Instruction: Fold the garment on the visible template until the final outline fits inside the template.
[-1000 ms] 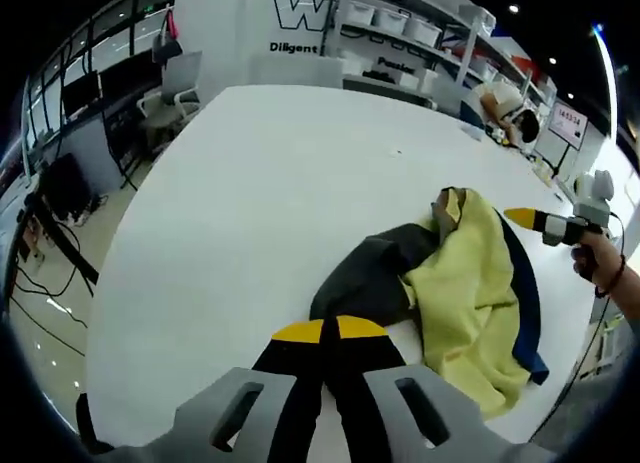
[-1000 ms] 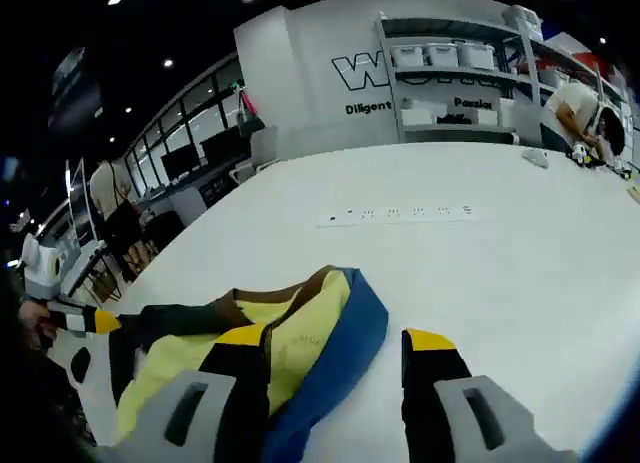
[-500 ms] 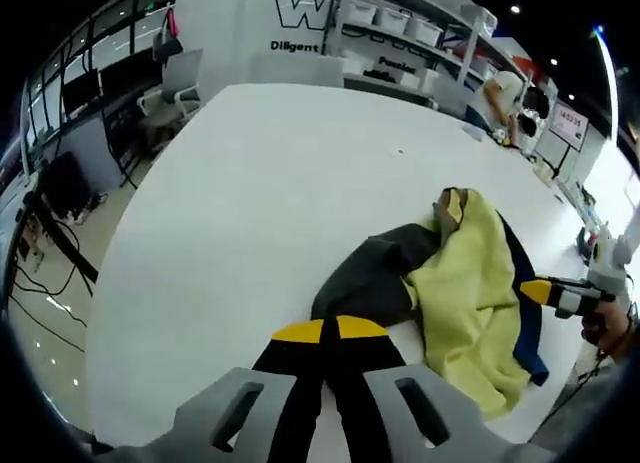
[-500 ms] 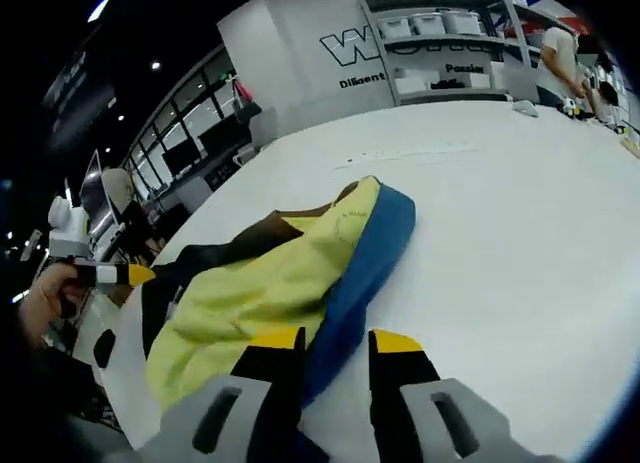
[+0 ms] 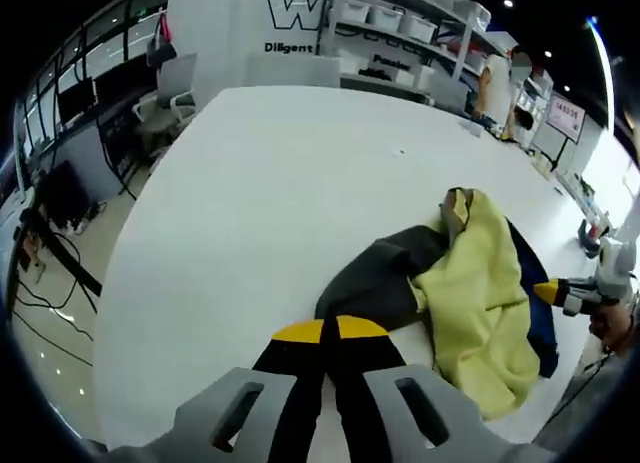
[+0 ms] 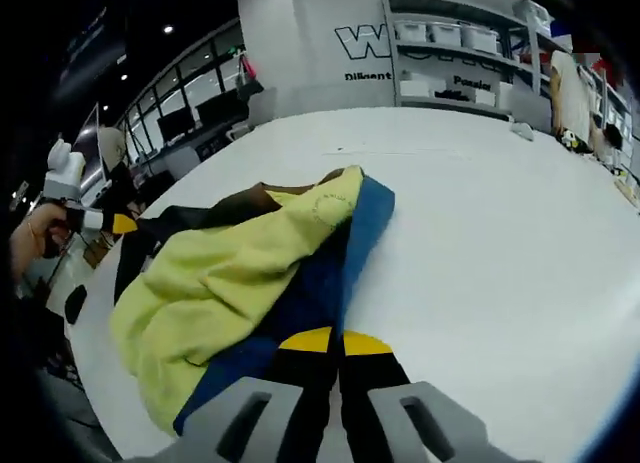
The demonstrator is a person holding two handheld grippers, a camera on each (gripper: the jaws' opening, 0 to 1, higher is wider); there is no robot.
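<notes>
A crumpled garment (image 5: pixel 470 293) of yellow, dark grey and blue panels lies bunched on a white counter (image 5: pixel 270 183), its yellow panel uppermost and a blue edge along one side. In the left gripper view the left claw (image 5: pixel 330 329) has its yellow-tipped jaws pressed together at the garment's dark grey edge; whether cloth is pinched between them cannot be told. In the right gripper view the right claw (image 6: pixel 326 340) likewise has its jaws closed tip to tip at the garment's (image 6: pixel 250 273) blue edge, grip on the fabric unclear. A hand (image 6: pixel 30 245) holding the left claw appears at the garment's far side. Shelving (image 6: pixel 455 58) with white bins stands behind the counter.
</notes>
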